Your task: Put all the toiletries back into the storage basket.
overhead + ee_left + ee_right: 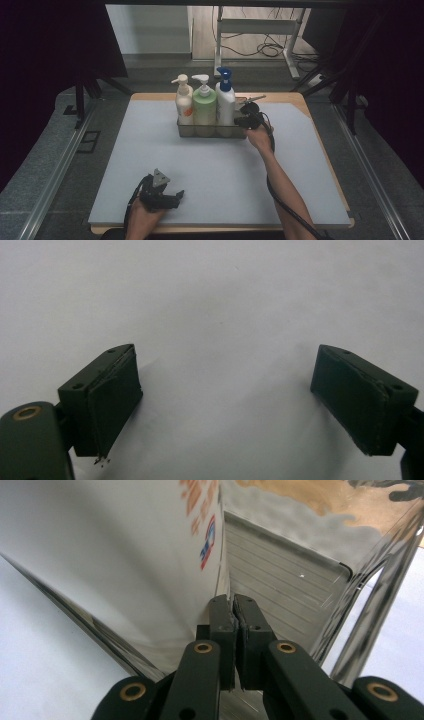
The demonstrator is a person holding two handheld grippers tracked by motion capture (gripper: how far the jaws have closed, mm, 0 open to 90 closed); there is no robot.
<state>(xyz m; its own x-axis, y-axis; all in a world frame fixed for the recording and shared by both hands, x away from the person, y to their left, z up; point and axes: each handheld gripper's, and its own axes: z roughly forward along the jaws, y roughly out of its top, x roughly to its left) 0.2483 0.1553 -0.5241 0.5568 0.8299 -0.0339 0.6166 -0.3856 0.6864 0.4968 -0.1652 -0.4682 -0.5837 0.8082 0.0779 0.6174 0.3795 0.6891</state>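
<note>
A shiny metal basket [212,132] stands at the back middle of the grey mat and holds three pump bottles: a cream one [184,102], a green one [204,104] and a white one with a blue pump [225,100]. My right gripper [246,120] is at the basket's right end. In the right gripper view, this gripper [233,605] has its jaws pressed together on the basket's thin wall [226,555], beside the white bottle [125,555]. My left gripper [178,197] rests near the mat's front edge. Its jaws stand wide open over bare mat, as the left gripper view [227,400] shows.
The grey mat [300,165] covers a wooden table [330,165] whose edge shows on the right and at the front. Metal rails [55,175] run along both sides. A desk frame with cables [270,47] stands on the floor behind the table.
</note>
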